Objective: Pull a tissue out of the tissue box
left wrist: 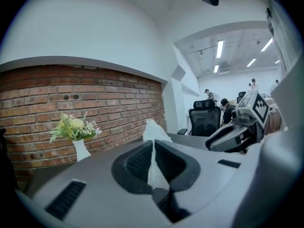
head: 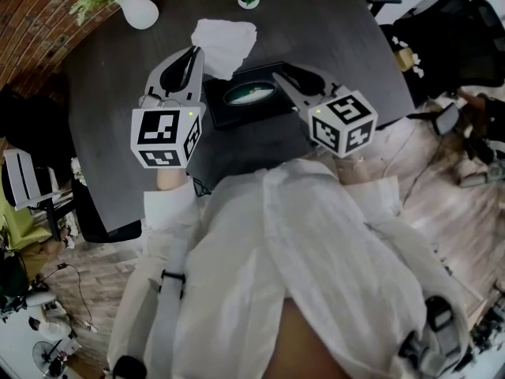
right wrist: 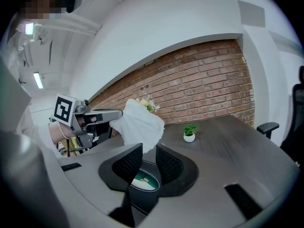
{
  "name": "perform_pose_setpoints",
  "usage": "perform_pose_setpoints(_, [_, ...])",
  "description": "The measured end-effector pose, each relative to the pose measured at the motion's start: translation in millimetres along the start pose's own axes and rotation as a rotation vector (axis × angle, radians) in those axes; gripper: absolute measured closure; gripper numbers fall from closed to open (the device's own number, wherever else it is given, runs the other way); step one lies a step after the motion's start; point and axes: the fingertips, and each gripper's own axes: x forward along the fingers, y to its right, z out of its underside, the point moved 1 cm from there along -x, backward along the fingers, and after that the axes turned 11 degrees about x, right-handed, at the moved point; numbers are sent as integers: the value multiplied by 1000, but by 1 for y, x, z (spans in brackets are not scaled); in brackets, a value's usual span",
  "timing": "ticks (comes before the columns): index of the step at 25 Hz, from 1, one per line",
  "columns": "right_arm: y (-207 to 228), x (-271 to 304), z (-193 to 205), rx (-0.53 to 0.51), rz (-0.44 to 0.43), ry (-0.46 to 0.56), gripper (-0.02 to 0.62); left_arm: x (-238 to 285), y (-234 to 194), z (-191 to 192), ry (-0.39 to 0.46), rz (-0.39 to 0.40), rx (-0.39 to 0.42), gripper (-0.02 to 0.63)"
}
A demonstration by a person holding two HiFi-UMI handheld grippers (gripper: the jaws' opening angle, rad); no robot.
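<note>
Holding a white tissue (head: 225, 42) up just above the black tissue box (head: 272, 109).
The left gripper (head: 193, 55) is pinching the tissue tight between its closed jaws. The right gripper (right wrist: 148, 152) is hovering over the box on the dark table (head: 110, 133), its jaws standing apart and gripping nothing.
</note>
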Motion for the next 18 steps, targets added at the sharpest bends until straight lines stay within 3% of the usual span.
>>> perform_pose_setpoints(10, [-18, 1, -32, -1, -39, 124, 534, -28, -4, 1, 66, -91, -83, 592])
perform_pose_setpoints(18, [-40, -4, -49, -21, -118, 150, 549, -48, -4, 1, 147, -118, -174, 594])
